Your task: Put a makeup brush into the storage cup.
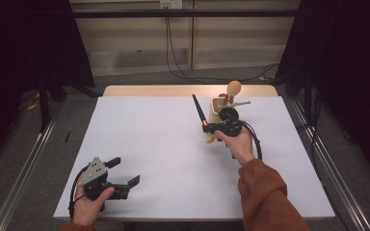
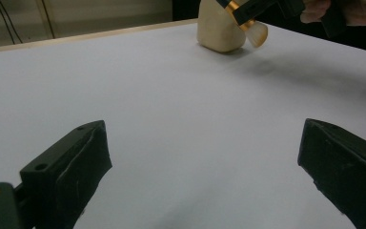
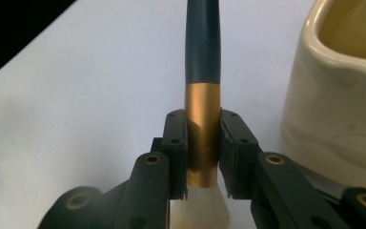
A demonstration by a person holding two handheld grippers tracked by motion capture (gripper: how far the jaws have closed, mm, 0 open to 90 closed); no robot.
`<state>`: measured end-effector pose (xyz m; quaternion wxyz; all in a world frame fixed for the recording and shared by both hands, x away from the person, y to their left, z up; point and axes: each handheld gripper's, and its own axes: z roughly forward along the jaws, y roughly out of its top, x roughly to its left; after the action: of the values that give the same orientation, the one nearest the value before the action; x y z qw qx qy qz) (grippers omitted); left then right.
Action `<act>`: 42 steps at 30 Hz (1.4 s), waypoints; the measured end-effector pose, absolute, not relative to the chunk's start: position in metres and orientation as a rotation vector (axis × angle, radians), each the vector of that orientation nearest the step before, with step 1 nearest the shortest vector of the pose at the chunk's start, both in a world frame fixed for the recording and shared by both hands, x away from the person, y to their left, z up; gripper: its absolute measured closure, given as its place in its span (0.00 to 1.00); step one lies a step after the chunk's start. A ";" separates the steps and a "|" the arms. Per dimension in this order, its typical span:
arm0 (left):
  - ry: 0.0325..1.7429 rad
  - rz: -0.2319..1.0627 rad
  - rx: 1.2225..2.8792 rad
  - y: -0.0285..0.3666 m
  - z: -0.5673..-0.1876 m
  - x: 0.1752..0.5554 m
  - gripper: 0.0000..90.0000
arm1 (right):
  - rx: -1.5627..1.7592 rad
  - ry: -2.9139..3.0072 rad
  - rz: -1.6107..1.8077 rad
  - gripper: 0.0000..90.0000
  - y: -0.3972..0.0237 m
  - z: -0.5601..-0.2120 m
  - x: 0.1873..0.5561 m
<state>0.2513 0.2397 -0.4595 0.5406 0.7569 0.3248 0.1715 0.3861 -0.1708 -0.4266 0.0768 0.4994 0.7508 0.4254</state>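
Right hand-held gripper (image 3: 203, 157) clenched on the brush (image 3: 202, 86) ferrule, cup (image 3: 343, 95) just beside it; left hand-held gripper (image 2: 205, 162) released; next, likely lower the brush into cup.

Over the white bench (image 2: 171, 95), the left gripper (image 2: 205, 167) holds its two black jaws wide apart with nothing between them, while at one o'clock a cream ceramic holder (image 2: 217, 36) stands beside a gold-ferruled, pale-bristled brush (image 2: 252, 28).

White table (image 1: 164, 159); wooden spoon (image 1: 232, 90) standing in cream holder; cables (image 1: 183, 72) on floor.
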 end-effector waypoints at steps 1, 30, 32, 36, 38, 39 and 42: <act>0.779 0.411 1.800 0.241 -0.459 0.252 0.04 | 1.476 2.243 1.296 0.83 -0.172 -0.426 0.384; 0.688 0.352 1.818 0.230 -0.439 0.253 0.04 | 1.149 2.323 1.537 0.83 -0.206 -0.413 0.333; 0.675 0.350 1.823 0.227 -0.437 0.253 0.04 | 1.127 2.344 1.536 0.83 -0.204 -0.411 0.331; 0.655 0.367 1.849 0.223 -0.434 0.254 0.03 | 1.071 2.413 1.513 0.83 -0.197 -0.408 0.325; 0.647 0.351 1.851 0.220 -0.433 0.255 0.04 | 1.043 2.445 1.516 0.83 -0.194 -0.409 0.323; 0.641 0.355 1.858 0.218 -0.433 0.255 0.04 | 1.034 2.459 1.519 0.83 -0.192 -0.409 0.322; 0.622 0.336 1.864 0.213 -0.430 0.258 0.03 | 0.984 2.516 1.499 0.83 -0.187 -0.409 0.319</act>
<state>0.2577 0.2135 -0.4302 0.5430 0.7851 0.2621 0.1416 0.3193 -0.1872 -0.4089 0.0260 0.3184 0.8140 0.4850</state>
